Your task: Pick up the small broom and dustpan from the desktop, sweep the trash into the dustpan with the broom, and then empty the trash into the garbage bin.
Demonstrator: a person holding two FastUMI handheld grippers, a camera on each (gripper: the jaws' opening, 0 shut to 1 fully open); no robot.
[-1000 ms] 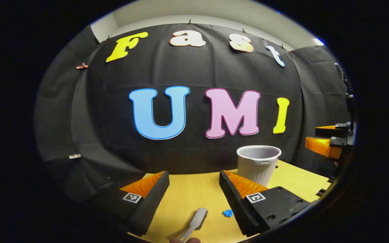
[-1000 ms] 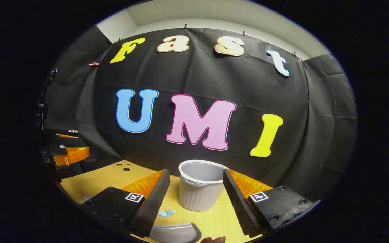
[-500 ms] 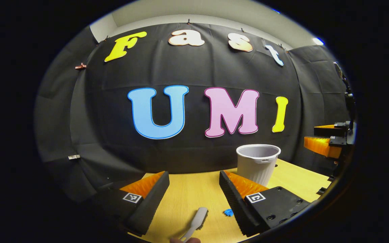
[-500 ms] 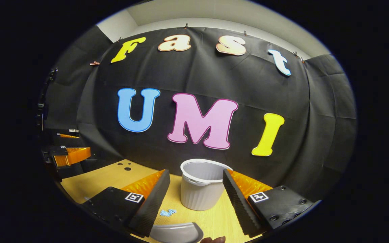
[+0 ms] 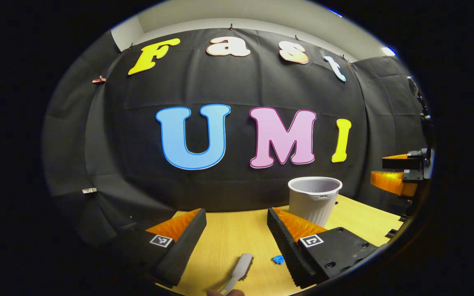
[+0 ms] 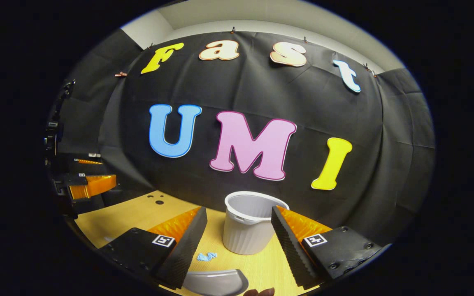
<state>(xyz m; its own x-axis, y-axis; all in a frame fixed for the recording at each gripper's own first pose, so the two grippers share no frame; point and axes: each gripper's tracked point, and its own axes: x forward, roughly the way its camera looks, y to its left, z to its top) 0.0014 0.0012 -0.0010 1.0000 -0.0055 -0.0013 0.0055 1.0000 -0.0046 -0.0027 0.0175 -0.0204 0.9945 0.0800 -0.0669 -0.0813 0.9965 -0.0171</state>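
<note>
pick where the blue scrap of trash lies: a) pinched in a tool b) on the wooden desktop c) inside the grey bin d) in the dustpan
b: the blue scrap lies loose on the desktop, in front of the bin and just beyond the dustpan.

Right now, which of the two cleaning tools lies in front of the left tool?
The small broom, its slim grey handle between the open left tool. The curved dustpan lies before the right tool.

My two gripper views looked level across the desktop [image 5: 228, 232] toward the booth wall, sharing the garbage bin [image 5: 314, 197], nearer in the right gripper view.
</note>
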